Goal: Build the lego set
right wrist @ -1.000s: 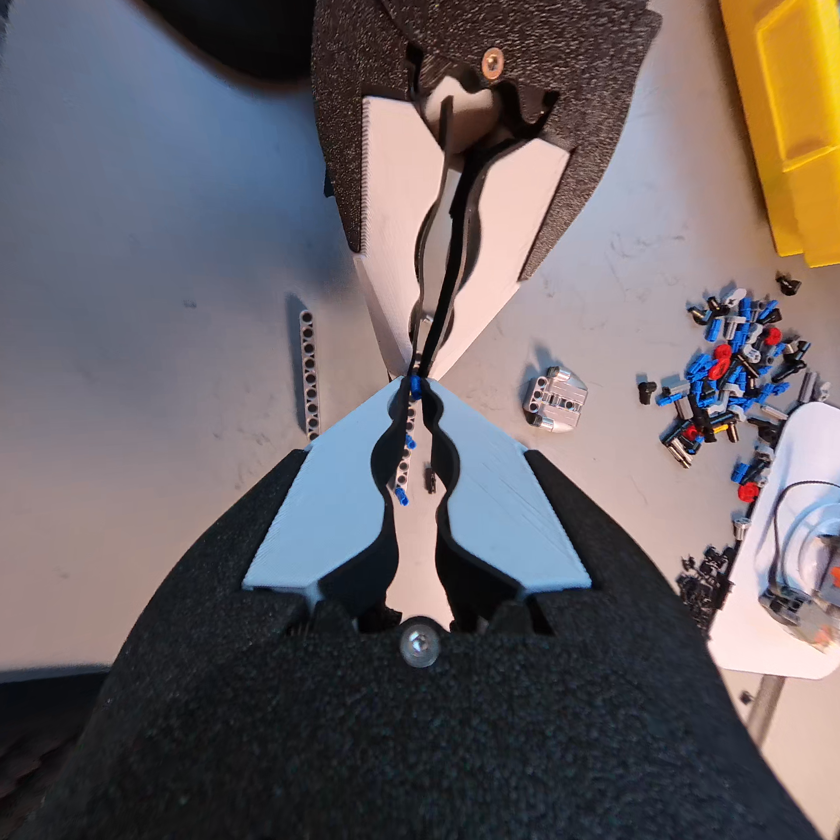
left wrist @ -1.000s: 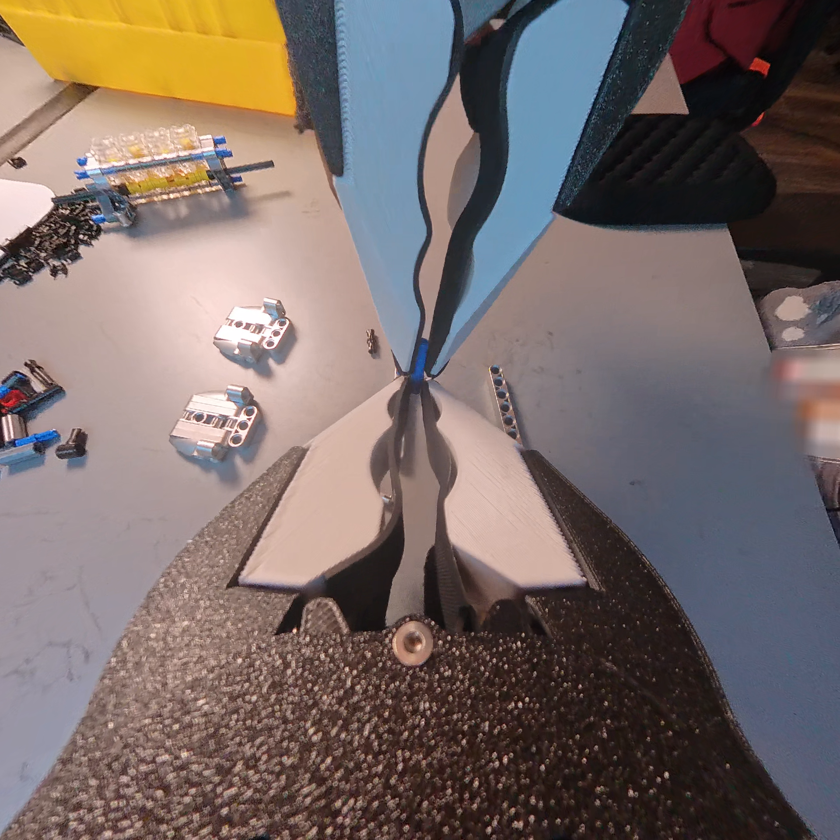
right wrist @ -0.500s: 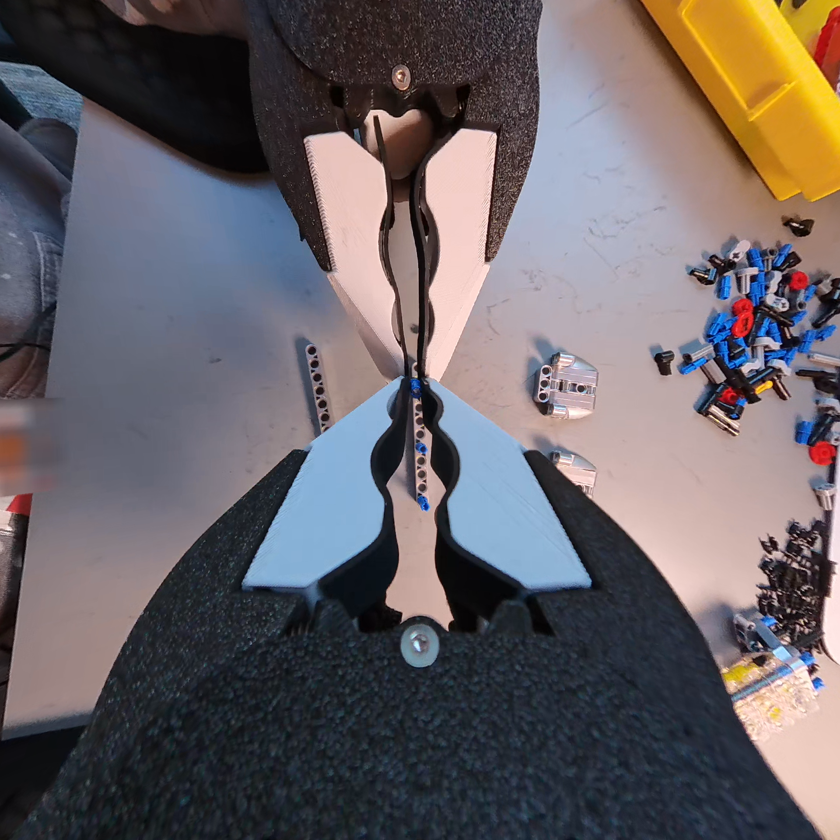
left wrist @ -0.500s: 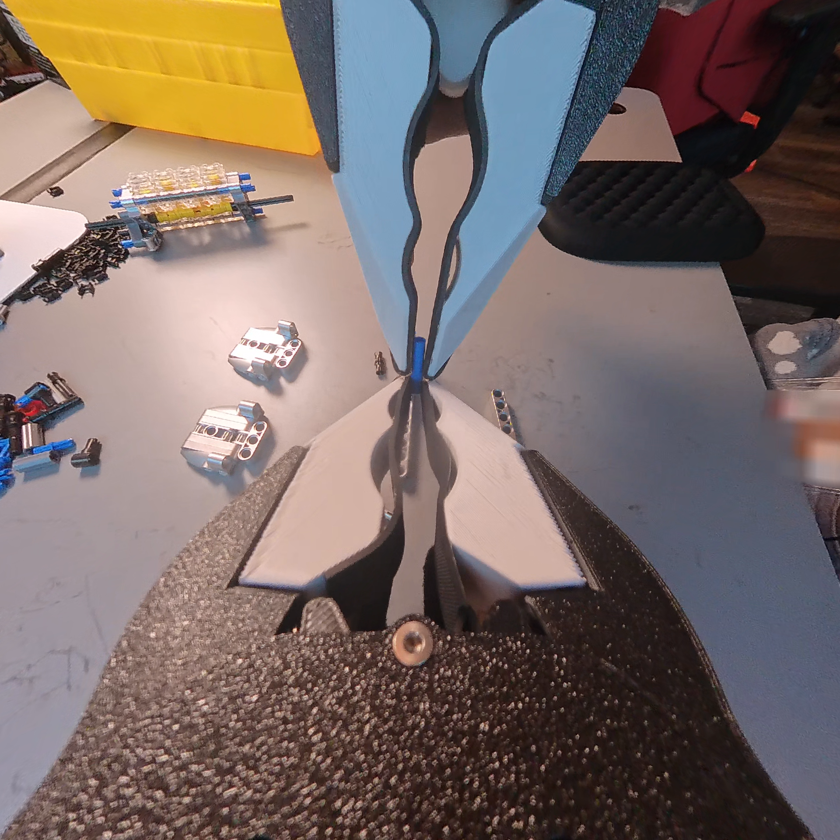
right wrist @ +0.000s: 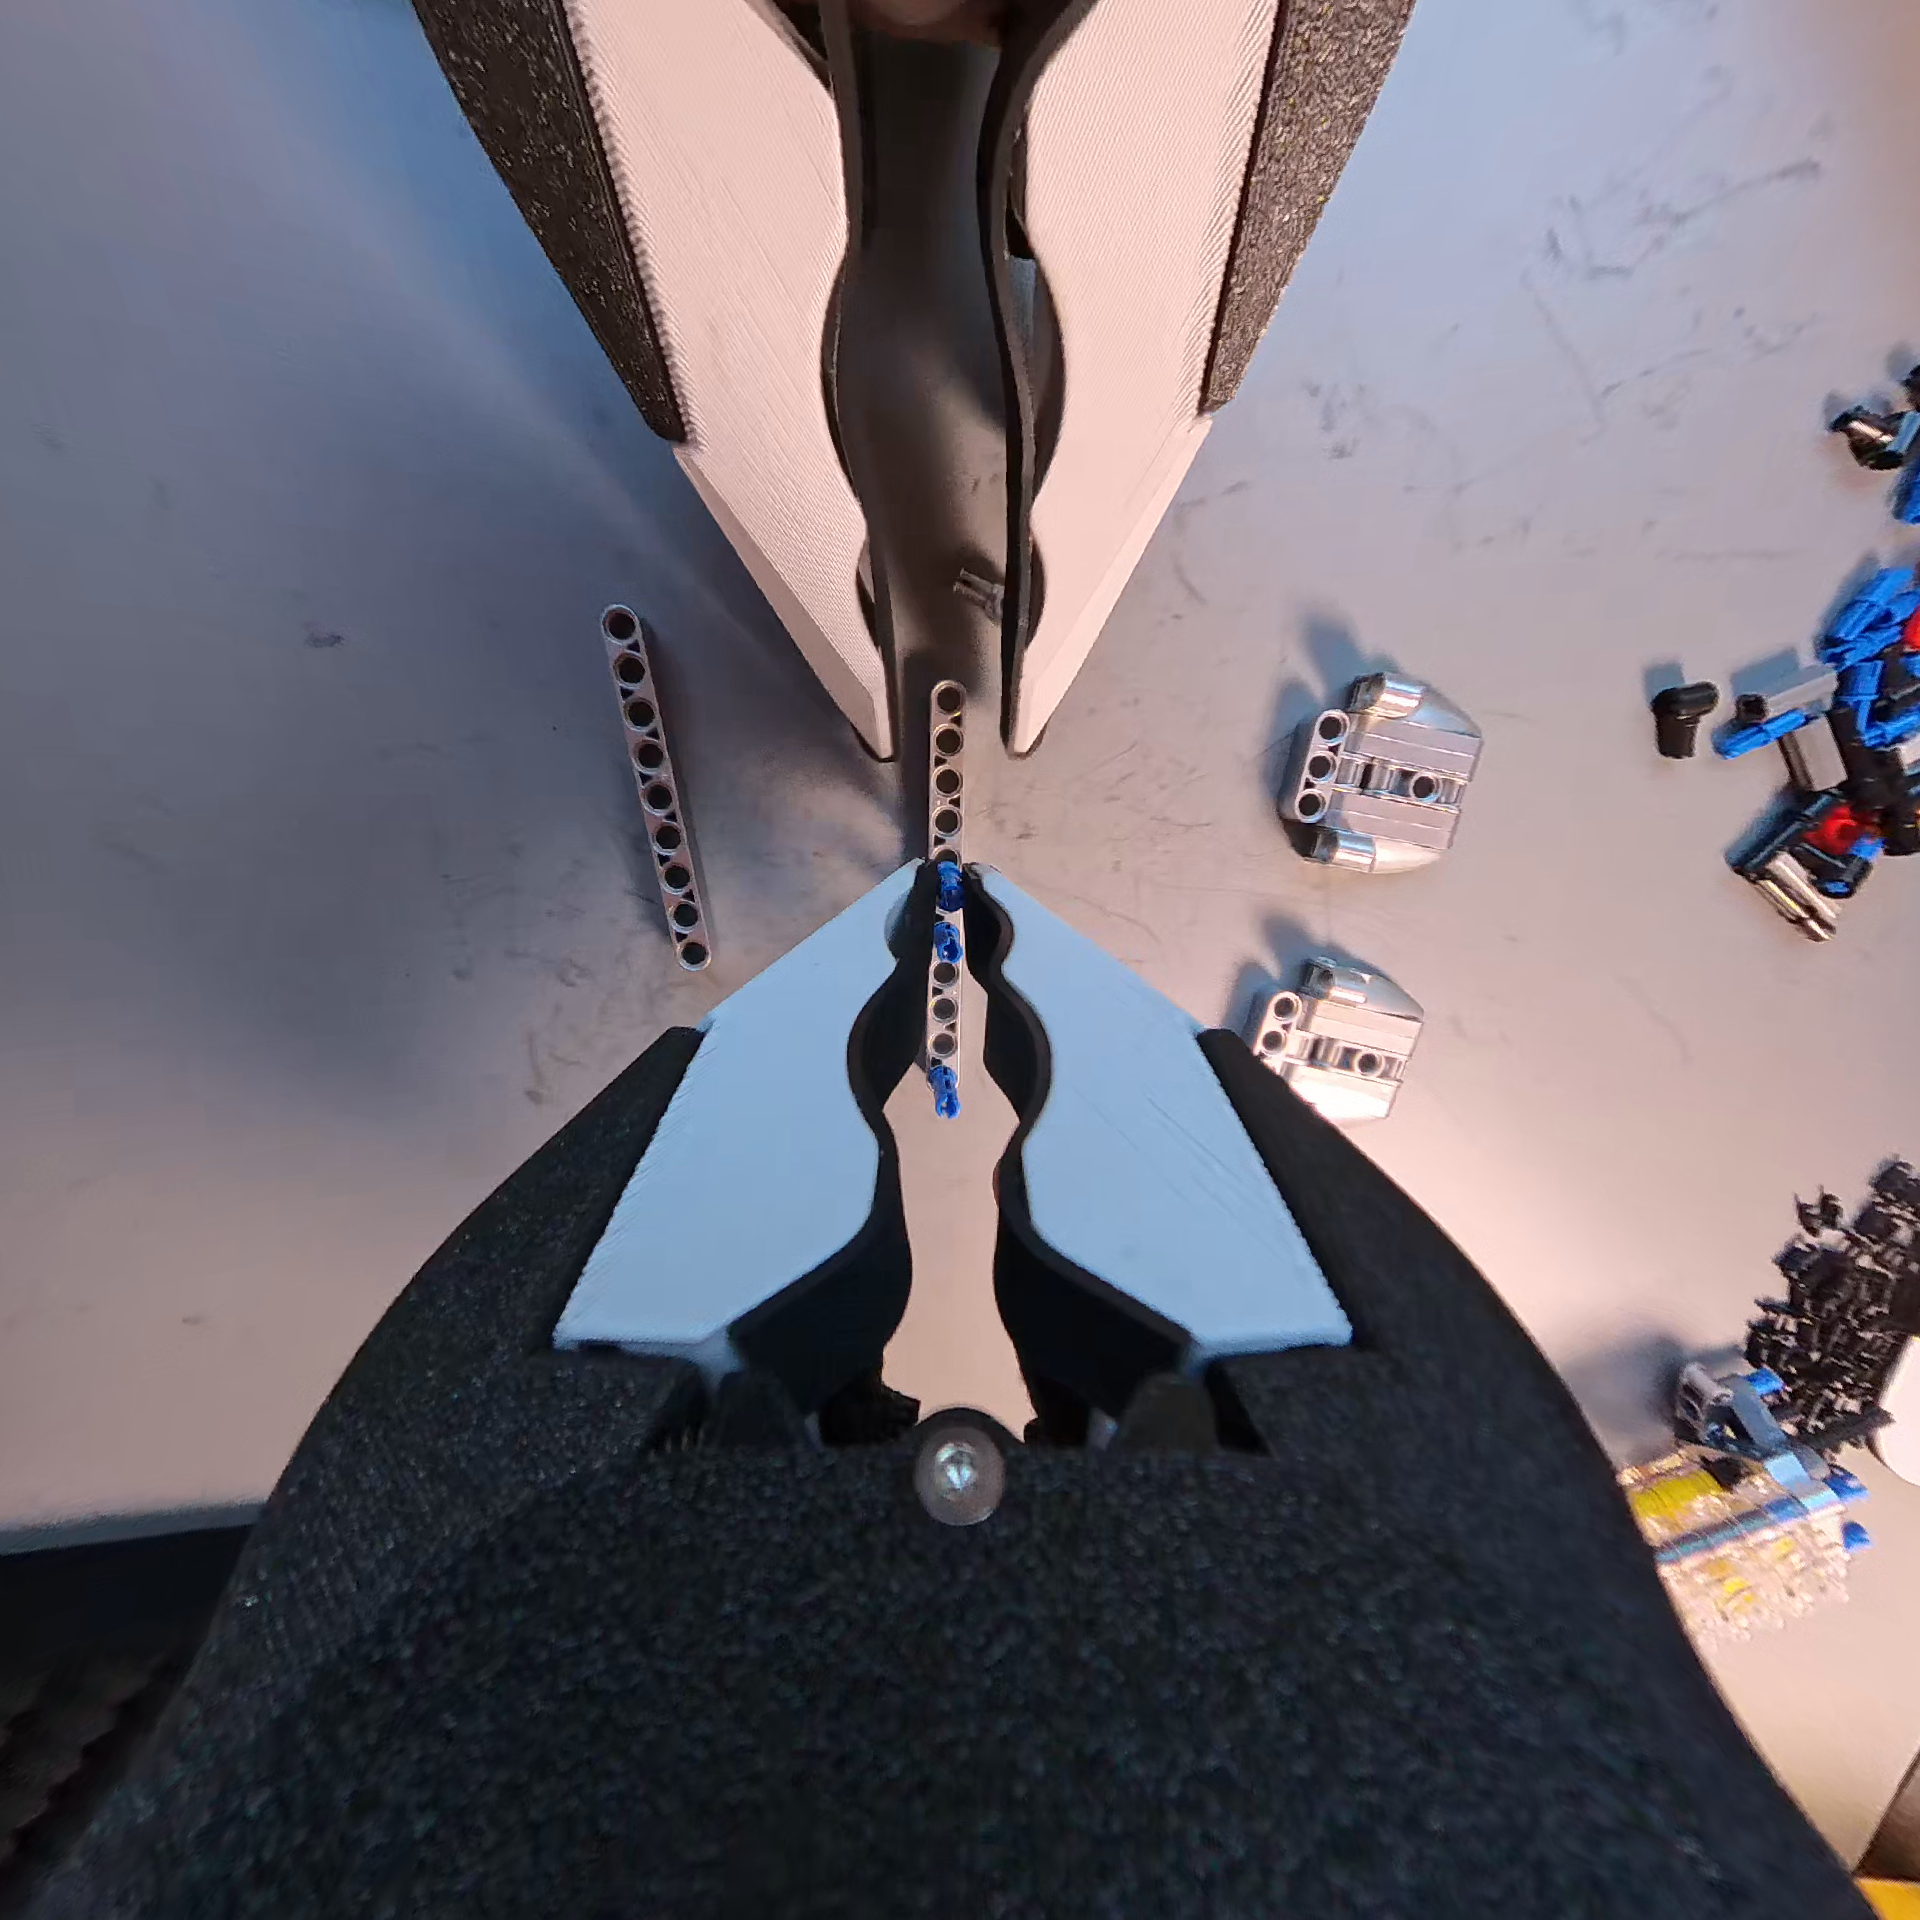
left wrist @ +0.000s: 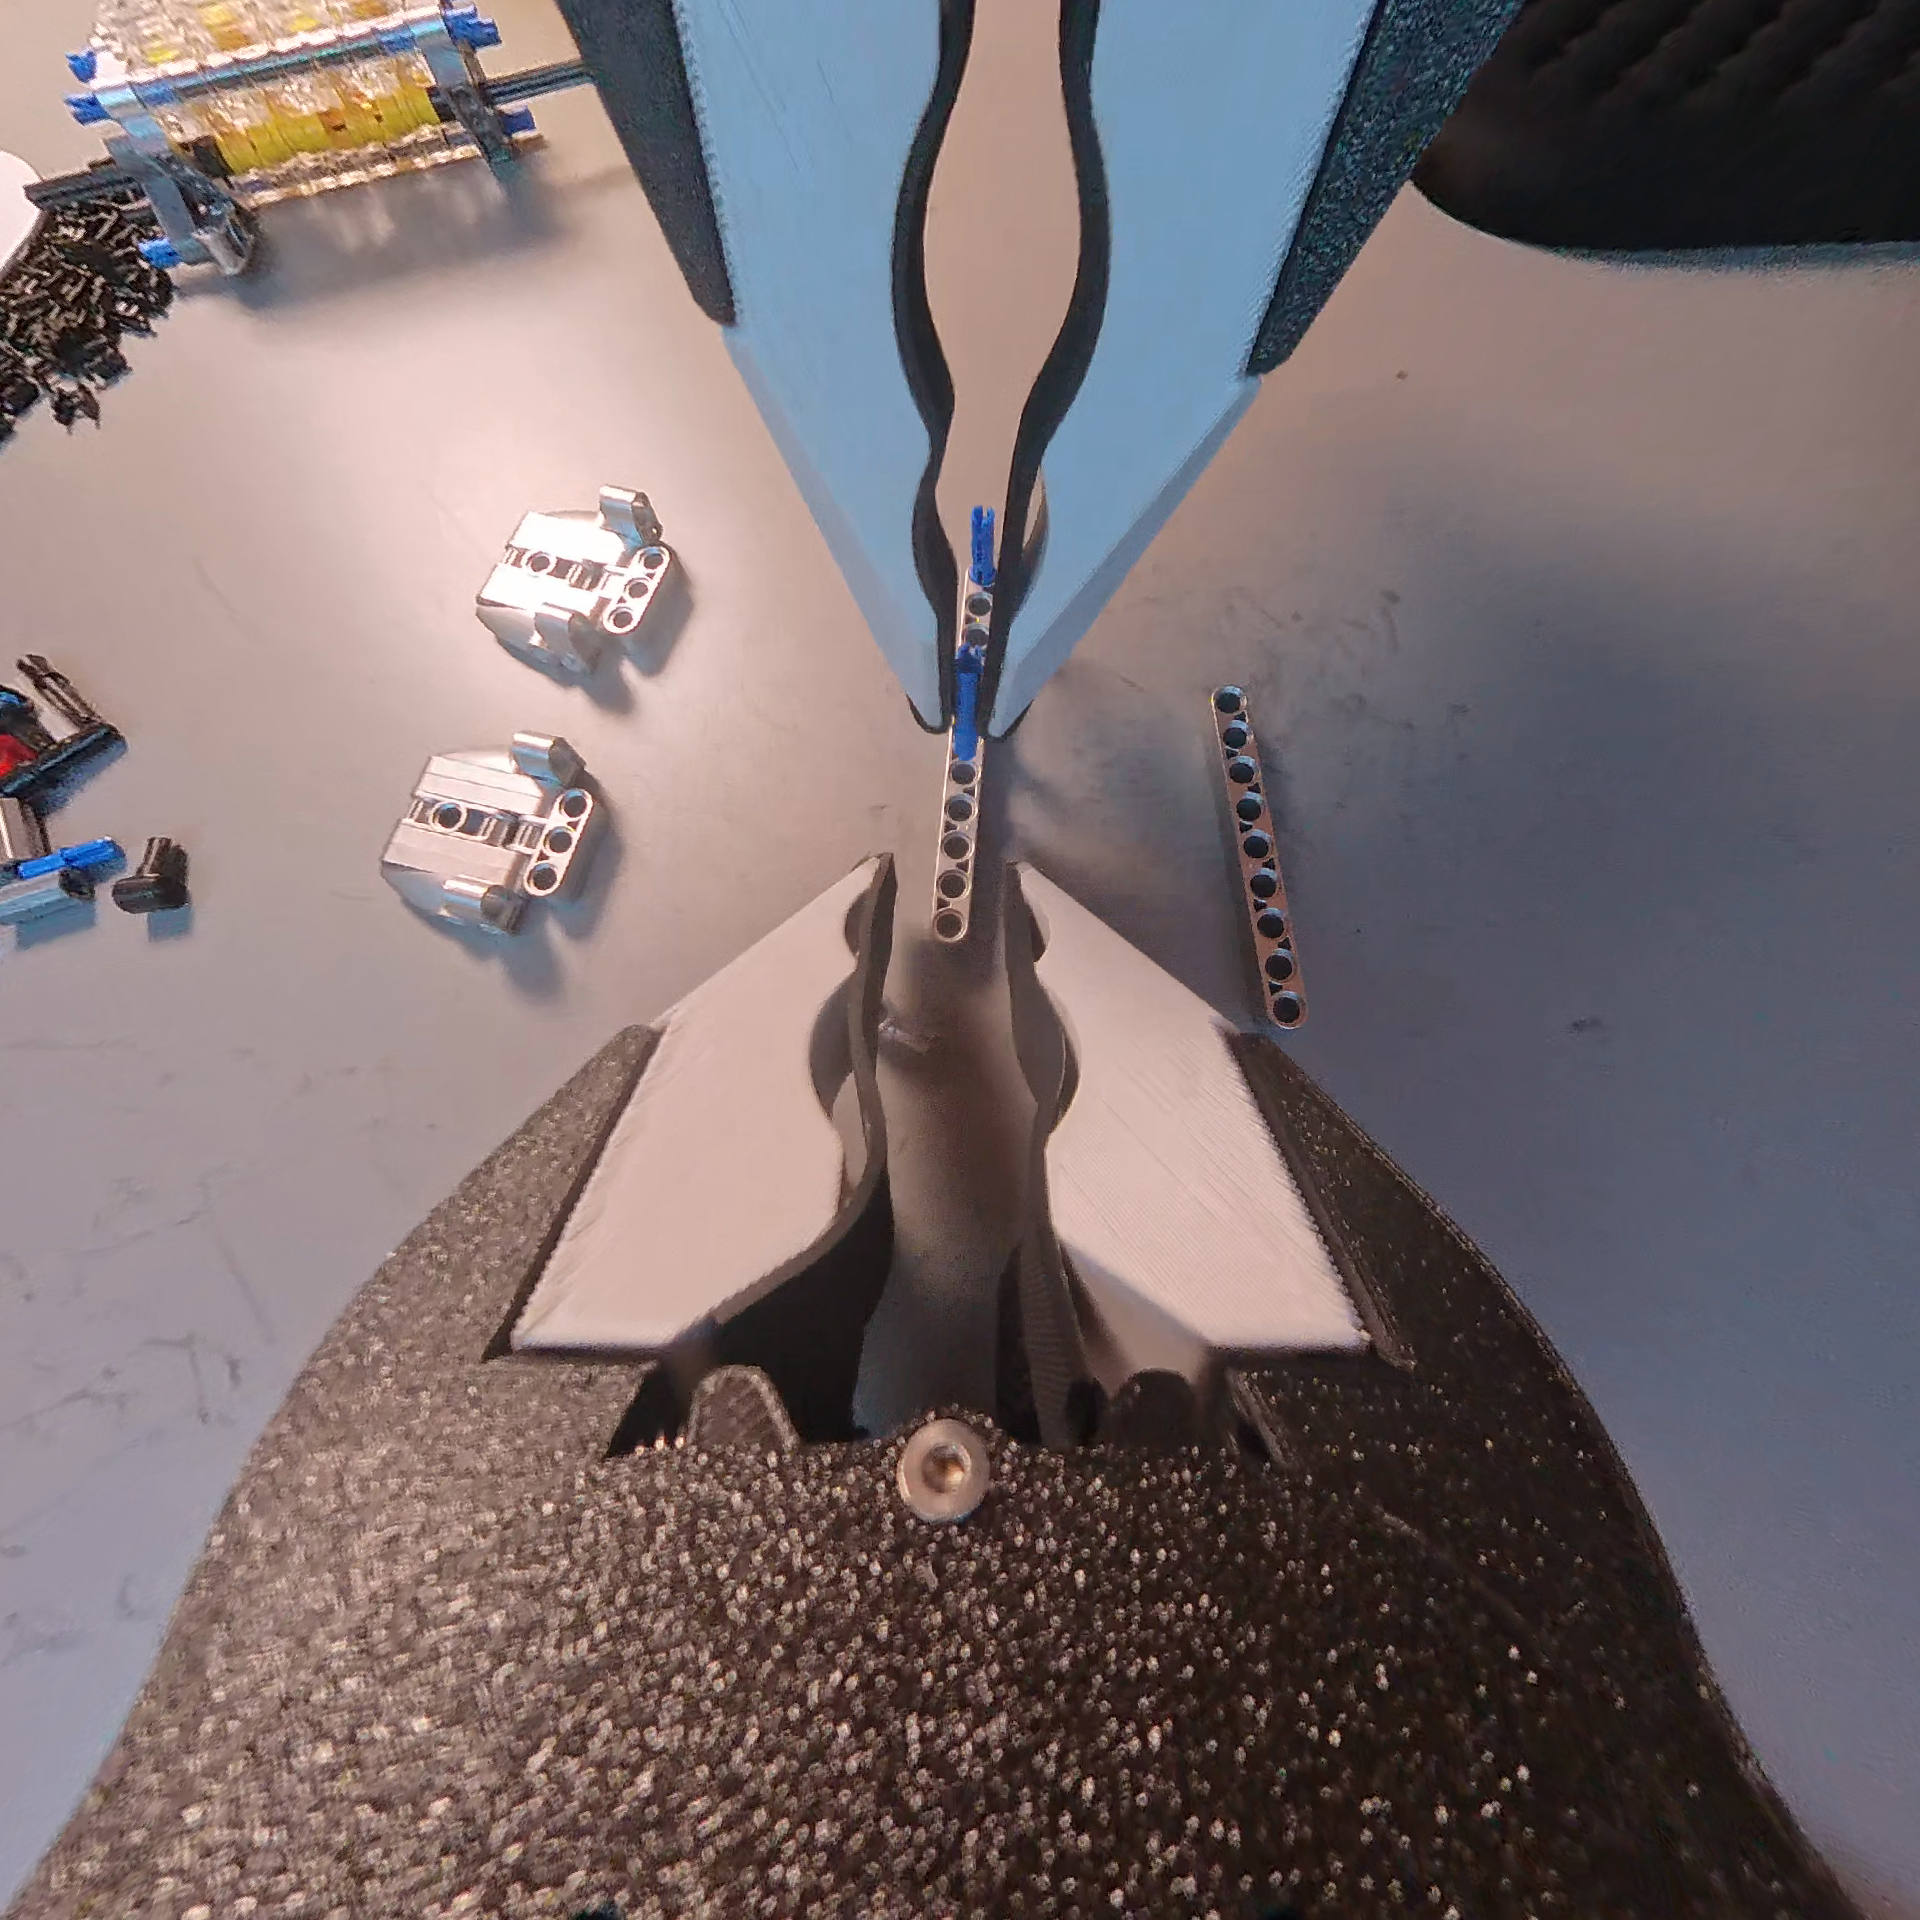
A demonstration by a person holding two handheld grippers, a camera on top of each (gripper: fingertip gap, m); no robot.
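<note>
The right gripper (right wrist: 943, 878) covers the sides of the grey holed beam (right wrist: 945, 821) where its tips close on it. The clear-and-yellow brick assembly (left wrist: 291, 114) is cut off by the left wrist view's top edge. The black pin pile (right wrist: 1839, 1309) runs past the right edge, individual pieces indistinguishable.

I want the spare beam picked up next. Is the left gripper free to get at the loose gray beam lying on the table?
Probably yes: the left gripper is open and empty, and the loose gray beam lies uncovered beside it on the table.
</note>
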